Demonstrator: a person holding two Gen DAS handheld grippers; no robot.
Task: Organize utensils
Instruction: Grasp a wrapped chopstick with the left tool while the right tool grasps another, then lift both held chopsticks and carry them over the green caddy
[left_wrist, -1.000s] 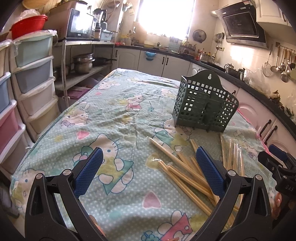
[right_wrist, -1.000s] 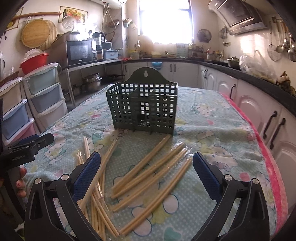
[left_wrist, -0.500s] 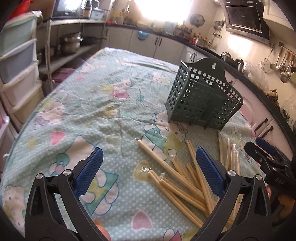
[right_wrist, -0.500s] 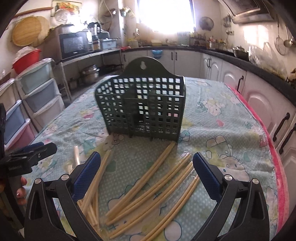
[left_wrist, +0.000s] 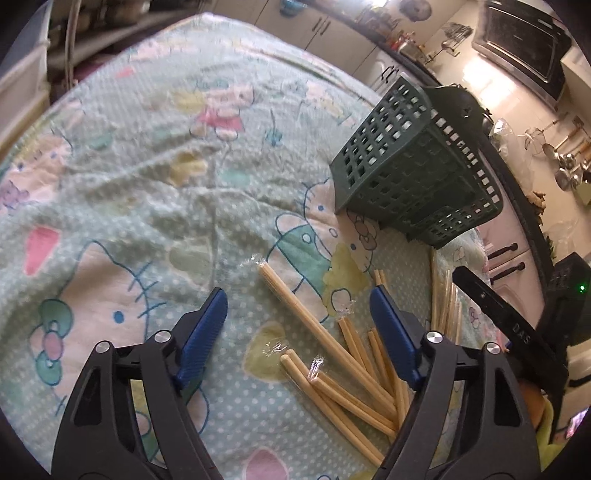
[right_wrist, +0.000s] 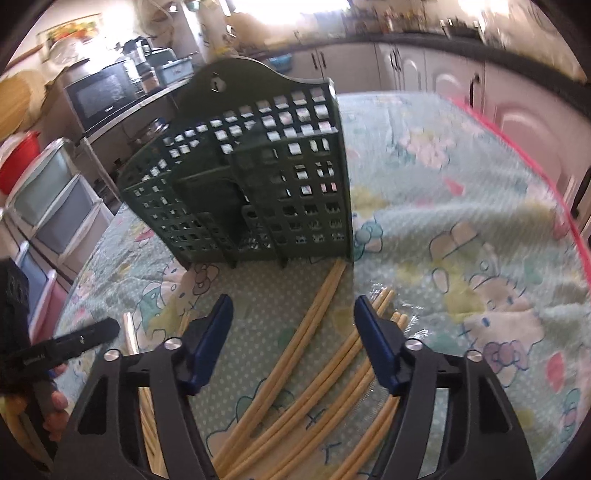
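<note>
Both tongs have dipped toward the chopsticks, jaws closing.

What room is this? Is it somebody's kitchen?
Yes, most likely a home kitchen. A microwave sits on a shelf, white cabinets run under a dark counter, and ladles hang on the wall.

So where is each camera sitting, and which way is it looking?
Left wrist: on the left gripper, looking down at wrapped chopsticks; own closing fingers show, nothing between them.
Right wrist: on the right gripper, facing the green basket; a hand shows.
Shared: basket, chopsticks, cartoon tablecloth.
</note>
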